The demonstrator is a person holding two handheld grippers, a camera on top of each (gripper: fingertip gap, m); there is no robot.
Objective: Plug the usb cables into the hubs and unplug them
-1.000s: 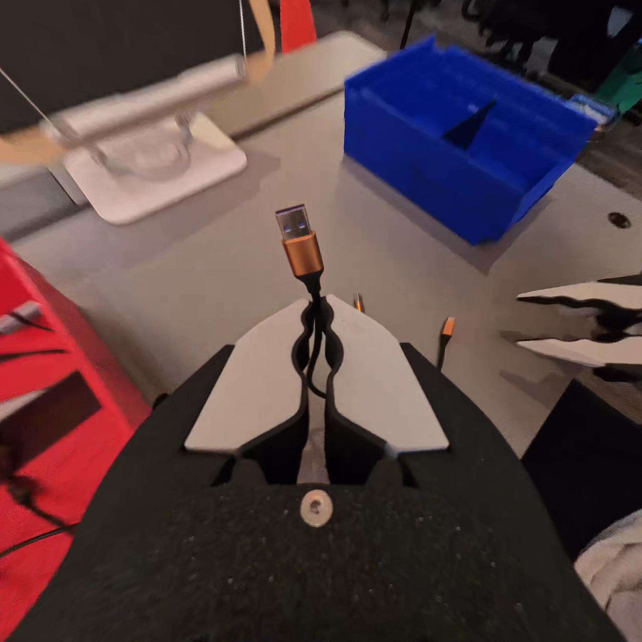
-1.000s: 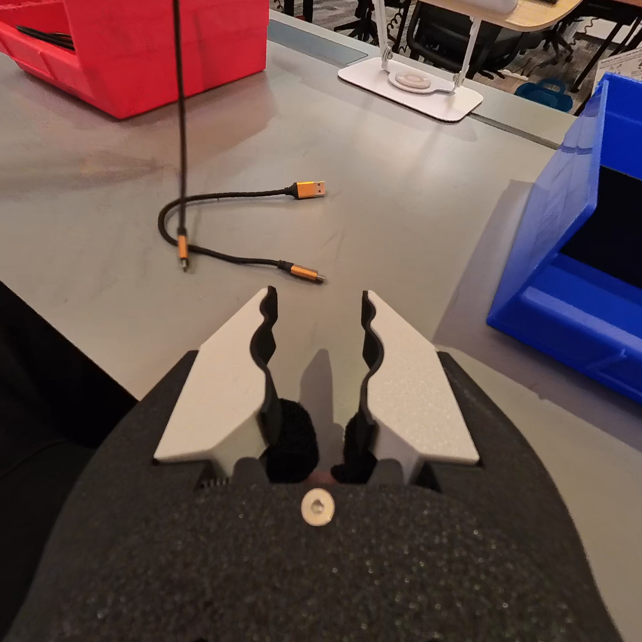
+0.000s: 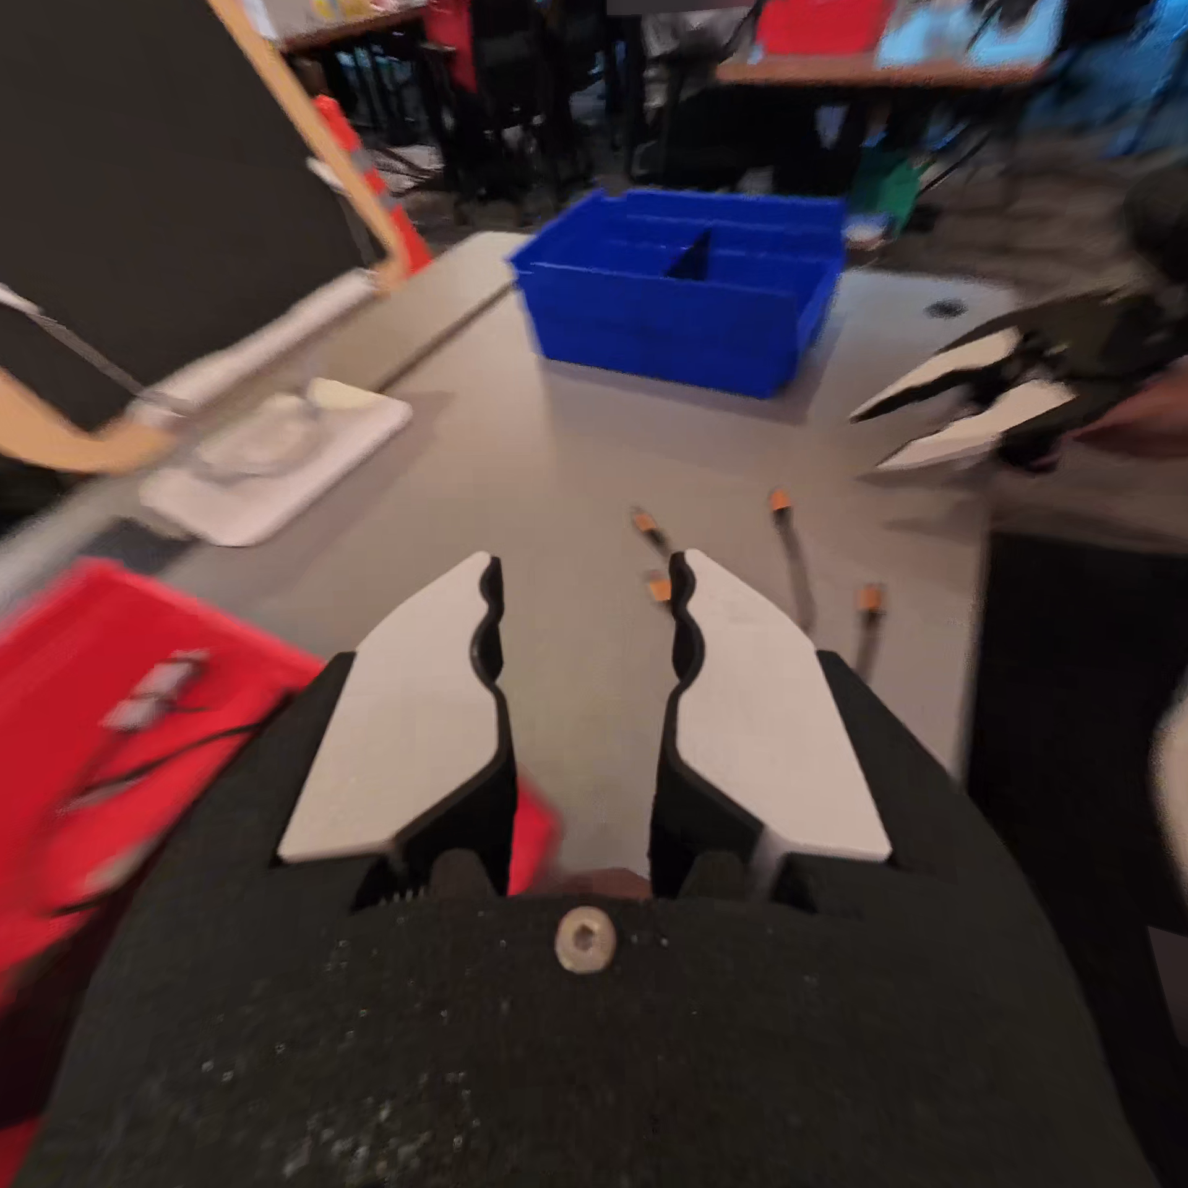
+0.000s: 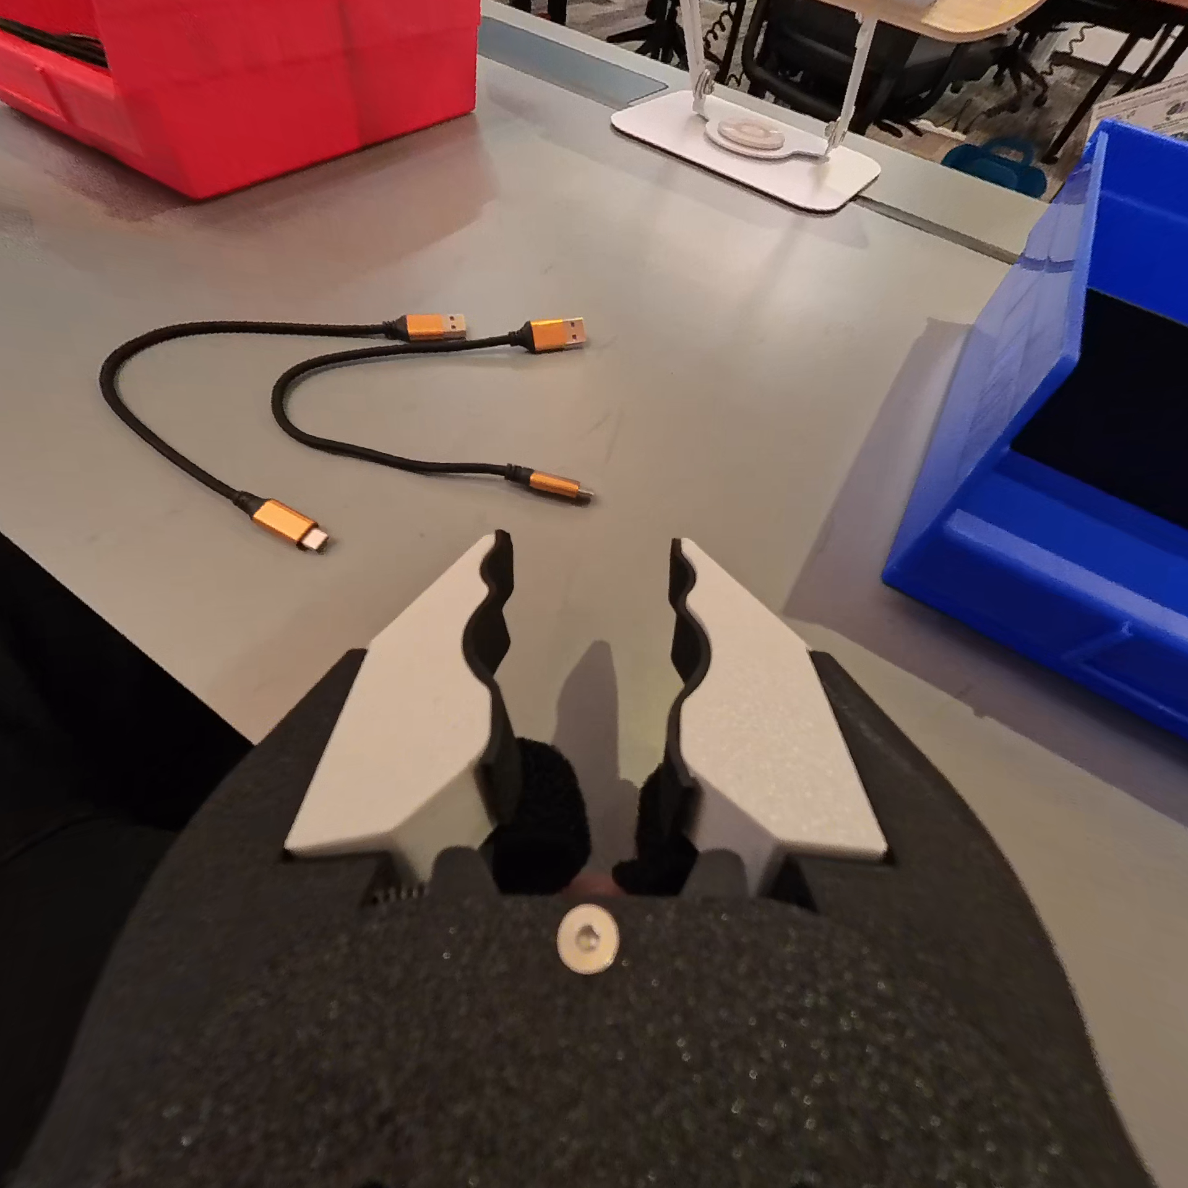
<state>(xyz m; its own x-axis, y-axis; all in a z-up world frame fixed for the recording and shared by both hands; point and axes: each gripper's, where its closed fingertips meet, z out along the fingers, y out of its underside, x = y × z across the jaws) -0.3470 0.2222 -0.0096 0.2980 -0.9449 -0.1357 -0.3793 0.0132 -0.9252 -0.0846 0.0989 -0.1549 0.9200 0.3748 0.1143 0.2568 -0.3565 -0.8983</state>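
Smooth grey table (image 4: 675, 308), matte, spread under both sets of jaws. Boxy blue plastic bin (image 4: 1041, 488) to the right of the right jaws; red plastic bin (image 4: 257, 83) far ahead to their left. Flat white rounded stand base (image 4: 746, 148) far ahead. Right gripper (image 4: 588, 546): pale wedge fingers with wavy black inner edges, released, spread wide, holding nothing. Left gripper (image 3: 582, 566): same shape, released, empty, view blurred. Two black braided cables with orange metal plugs: one (image 4: 161, 418) ahead and left of the right jaws, the other (image 4: 386, 450) just ahead, its small plug nearest the fingertips, neither touched
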